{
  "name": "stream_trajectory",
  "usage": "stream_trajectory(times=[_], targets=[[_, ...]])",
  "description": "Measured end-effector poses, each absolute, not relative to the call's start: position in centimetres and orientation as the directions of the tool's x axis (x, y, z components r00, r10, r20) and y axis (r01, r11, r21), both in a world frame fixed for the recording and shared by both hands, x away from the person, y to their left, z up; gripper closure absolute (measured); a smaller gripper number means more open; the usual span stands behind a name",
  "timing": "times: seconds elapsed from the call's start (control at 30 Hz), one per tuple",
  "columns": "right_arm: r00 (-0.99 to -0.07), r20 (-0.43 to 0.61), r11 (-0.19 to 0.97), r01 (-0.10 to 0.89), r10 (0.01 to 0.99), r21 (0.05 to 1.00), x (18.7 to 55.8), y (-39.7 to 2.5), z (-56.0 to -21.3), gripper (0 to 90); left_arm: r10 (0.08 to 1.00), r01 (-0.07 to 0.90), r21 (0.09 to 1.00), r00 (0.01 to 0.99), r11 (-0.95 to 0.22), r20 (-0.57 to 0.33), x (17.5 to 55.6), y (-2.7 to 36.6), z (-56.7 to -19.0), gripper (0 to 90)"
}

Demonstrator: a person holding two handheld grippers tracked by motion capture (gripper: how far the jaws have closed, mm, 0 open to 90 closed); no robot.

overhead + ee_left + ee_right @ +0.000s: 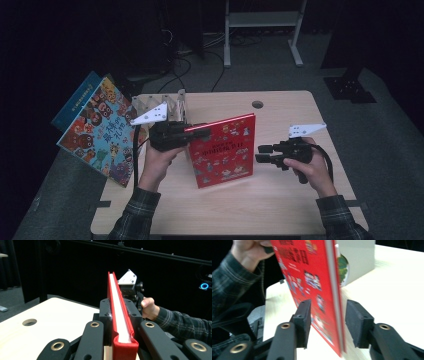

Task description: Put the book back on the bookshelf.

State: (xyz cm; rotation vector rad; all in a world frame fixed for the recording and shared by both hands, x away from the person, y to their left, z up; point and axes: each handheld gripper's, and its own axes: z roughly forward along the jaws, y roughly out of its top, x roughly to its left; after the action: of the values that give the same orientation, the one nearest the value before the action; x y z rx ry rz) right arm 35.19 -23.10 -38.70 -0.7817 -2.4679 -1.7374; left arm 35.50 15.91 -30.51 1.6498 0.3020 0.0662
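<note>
At frame centre, the left gripper [196, 132] clamps the glossy red hardcover book [223, 150] upright by its spine edge; the right gripper [264, 154] stands spread, matte jaws flanking it.

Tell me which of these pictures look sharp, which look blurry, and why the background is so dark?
High view: the table is lit and the room behind fades to black. Left gripper view: sharp on the red book clamped in the jaws; a blue ring light glows in the dark. Right gripper view: the book's cover print is smeared, the jaws crisper.
</note>
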Motion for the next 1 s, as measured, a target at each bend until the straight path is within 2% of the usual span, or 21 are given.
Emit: stream_trajectory(times=[0.17,0.33,0.47,0.7,0.87,1.0], targets=[[-0.843,0.202,0.274,0.374,0.499,0.886,35.4,-23.8,-39.7,39.3,0.279,0.159,0.985,0.951,-0.074,-0.132,35.1,16.2,-30.0,79.8],[-0.731,0.143,0.284,0.428,0.668,0.858,35.8,-25.0,-41.2,29.2,0.322,0.172,0.981,0.937,-0.088,-0.135,34.9,16.5,-29.6,79.8],[-0.633,0.083,0.298,0.471,0.77,0.831,36.1,-26.0,-42.6,29.4,0.349,0.173,0.98,0.928,-0.101,-0.128,34.6,16.8,-29.4,79.8],[-0.474,0.028,0.283,0.569,0.88,0.772,36.9,-27.9,-45.1,27.2,0.391,0.173,0.978,0.913,-0.113,-0.117,34.0,17.7,-28.9,79.8],[-0.399,-0.004,0.282,0.639,0.917,0.715,37.8,-28.9,-46.9,23.8,0.429,0.176,0.978,0.896,-0.112,-0.112,33.7,18.6,-28.9,79.7],[-0.364,-0.021,0.273,0.659,0.931,0.701,38.2,-29.2,-47.7,21.8,0.445,0.181,0.979,0.887,-0.099,-0.119,33.5,19.6,-28.8,79.7]])
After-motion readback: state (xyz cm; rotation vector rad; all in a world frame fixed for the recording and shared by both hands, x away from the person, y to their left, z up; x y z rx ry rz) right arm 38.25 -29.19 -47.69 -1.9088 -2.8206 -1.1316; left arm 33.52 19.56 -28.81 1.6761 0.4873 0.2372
